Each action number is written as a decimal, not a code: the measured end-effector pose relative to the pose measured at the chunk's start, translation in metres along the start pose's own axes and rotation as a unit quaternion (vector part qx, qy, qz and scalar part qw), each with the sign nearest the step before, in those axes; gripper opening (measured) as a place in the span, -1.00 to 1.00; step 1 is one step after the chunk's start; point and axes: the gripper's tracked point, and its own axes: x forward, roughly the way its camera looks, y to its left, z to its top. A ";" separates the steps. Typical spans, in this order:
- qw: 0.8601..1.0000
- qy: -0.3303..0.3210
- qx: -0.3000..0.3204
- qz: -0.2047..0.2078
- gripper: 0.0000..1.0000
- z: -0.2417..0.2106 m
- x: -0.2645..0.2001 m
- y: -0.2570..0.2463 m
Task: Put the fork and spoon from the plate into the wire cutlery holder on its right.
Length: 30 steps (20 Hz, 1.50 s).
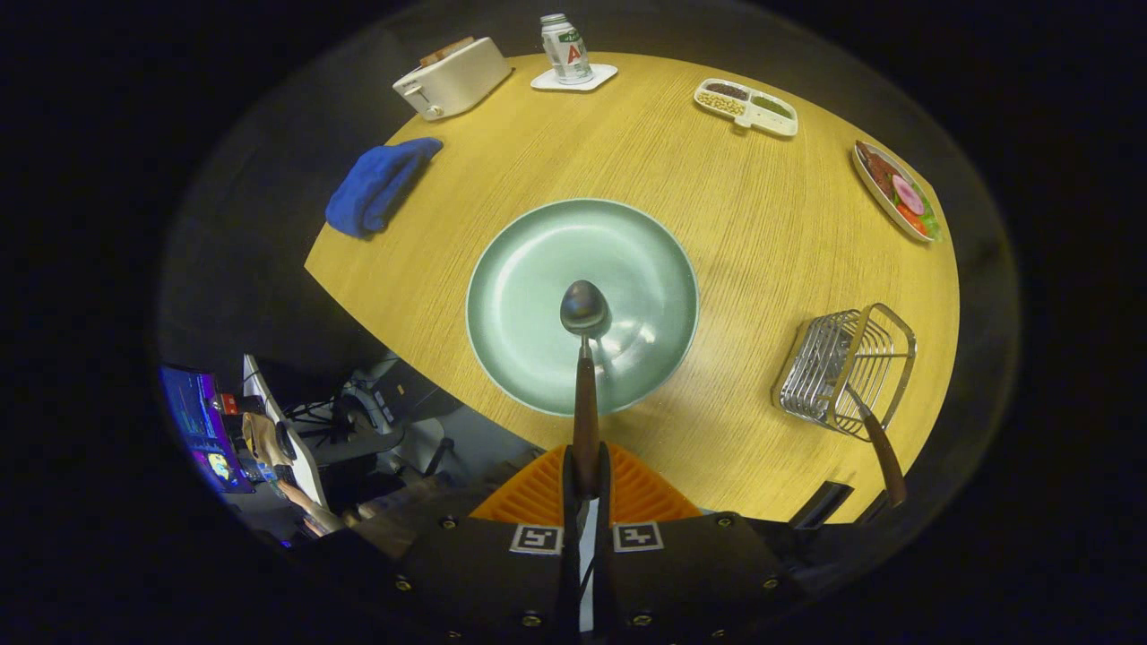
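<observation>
A spoon (584,358) with a brown wooden handle and a metal bowl is held above the pale green plate (538,269). My gripper (585,470) is shut on the spoon's handle, both orange-backed fingers pressing it, and the bowl points away from me over the plate's middle. The plate has nothing else on it. To the plate's right stands the wire cutlery holder (838,363). A brown-handled piece of cutlery (880,448), probably the fork, stands in it, handle sticking out toward me.
On the round wooden table (717,179) lie a blue cloth (376,184), a white toaster (451,78), a can on a white coaster (566,49), a divided snack tray (745,106) and a dish of food (899,190). Left of the table is a desk with a monitor (202,430).
</observation>
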 end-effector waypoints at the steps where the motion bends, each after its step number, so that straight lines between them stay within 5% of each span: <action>1: 1.000 -0.010 0.001 -0.001 -0.87 0.009 -0.003 -0.001; 8: 1.000 0.009 -0.016 0.005 -0.96 0.007 -0.052 -0.015; 19: 0.998 0.022 0.007 -0.056 -0.97 -0.019 -0.170 -0.120; 30: 0.994 0.079 0.044 -0.062 -0.97 -0.043 -0.150 -0.175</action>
